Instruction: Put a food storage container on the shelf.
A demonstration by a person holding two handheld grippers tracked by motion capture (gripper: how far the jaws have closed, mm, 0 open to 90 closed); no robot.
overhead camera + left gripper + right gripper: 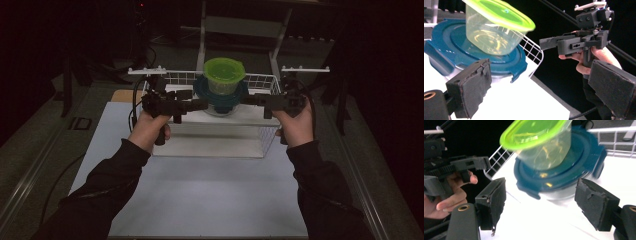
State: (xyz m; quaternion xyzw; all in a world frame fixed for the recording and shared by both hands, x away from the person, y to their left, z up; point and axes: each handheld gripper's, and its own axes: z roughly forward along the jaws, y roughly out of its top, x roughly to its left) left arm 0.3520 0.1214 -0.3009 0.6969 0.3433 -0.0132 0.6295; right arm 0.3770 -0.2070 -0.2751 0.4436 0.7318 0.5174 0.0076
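Overhead, wire basket [260, 80] surrounds stacked containers [223, 75].

White table [200, 200], wire basket [265, 80] on it

Looks like lab/test rig, not home: dark room w/ black surrounds, plain white rectangular tabletop [210, 200] on metal-edged bench, grey metal frame stand [240, 30] behind, black cables [55, 185] trailing across grey floor.
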